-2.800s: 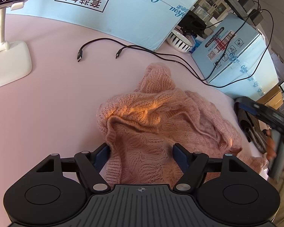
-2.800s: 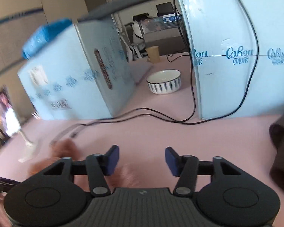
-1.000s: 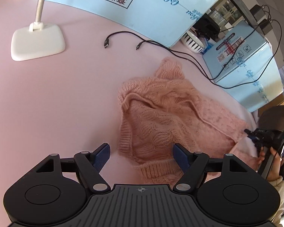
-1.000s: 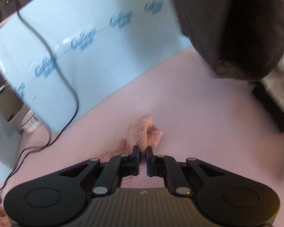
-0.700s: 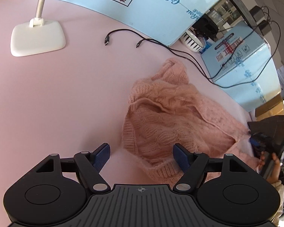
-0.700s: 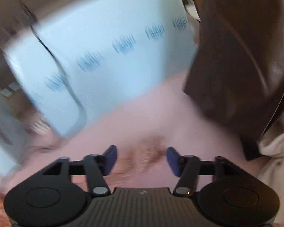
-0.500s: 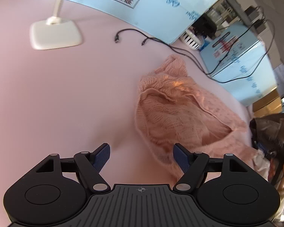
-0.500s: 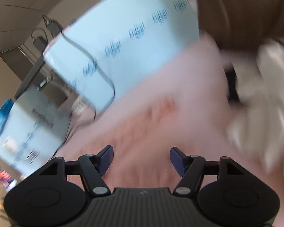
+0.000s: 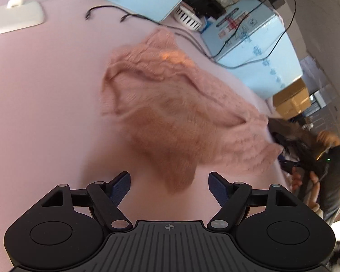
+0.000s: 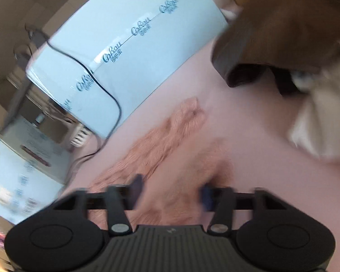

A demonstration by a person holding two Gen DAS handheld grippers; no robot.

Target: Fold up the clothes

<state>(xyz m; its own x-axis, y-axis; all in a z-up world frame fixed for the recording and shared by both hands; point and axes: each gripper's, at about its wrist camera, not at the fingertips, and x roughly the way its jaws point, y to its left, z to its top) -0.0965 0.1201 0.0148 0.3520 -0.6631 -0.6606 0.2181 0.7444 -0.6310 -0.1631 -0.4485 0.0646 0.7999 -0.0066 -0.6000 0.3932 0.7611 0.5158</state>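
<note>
Sweater sprawls on the pink table, long axis running far-left to near-right. Left gripper hangs released just short of its near corner; right gripper's jaws are closing around knit folds.

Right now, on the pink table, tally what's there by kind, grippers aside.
Pink knit sweater: 1
Light blue boxes: 2
Striped bowl: 1
White stand base: 1
Loose black cable ends: 2
Total: 7
</note>
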